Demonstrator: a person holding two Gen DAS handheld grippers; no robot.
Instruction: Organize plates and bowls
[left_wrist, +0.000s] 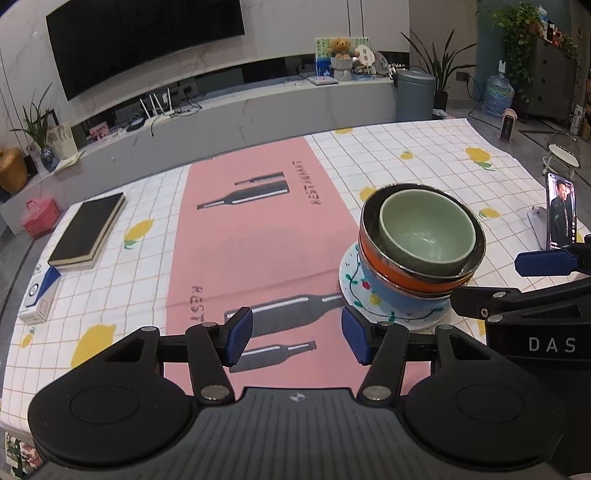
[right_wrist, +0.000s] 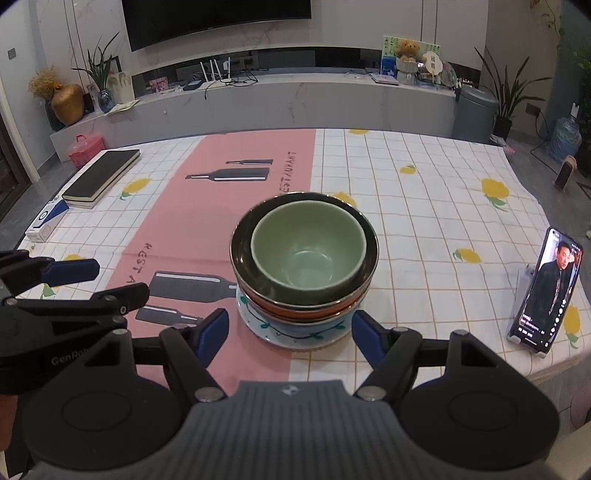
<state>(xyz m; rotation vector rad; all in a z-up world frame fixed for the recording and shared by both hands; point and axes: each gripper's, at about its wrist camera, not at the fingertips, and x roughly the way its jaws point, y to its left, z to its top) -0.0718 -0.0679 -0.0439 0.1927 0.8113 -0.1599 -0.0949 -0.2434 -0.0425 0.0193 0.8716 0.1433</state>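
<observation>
A stack stands on the table: a white patterned plate (right_wrist: 258, 326) (left_wrist: 349, 275) at the bottom, a blue bowl (right_wrist: 314, 326) (left_wrist: 388, 291), an orange bowl with a dark inside (right_wrist: 295, 308) (left_wrist: 406, 275), and a green bowl (right_wrist: 308, 254) (left_wrist: 424, 236) on top. My right gripper (right_wrist: 290, 338) is open, its blue pads wide apart just in front of the plate, touching nothing. My left gripper (left_wrist: 297, 338) is open over the pink runner, left of the stack, empty. Each gripper shows at the edge of the other's view.
A phone on a stand (right_wrist: 546, 291) plays video at the table's right edge. A black book (left_wrist: 88, 230) and a small white and blue box (left_wrist: 38, 295) lie at the far left. The checked cloth with its pink runner (left_wrist: 251, 229) covers the table.
</observation>
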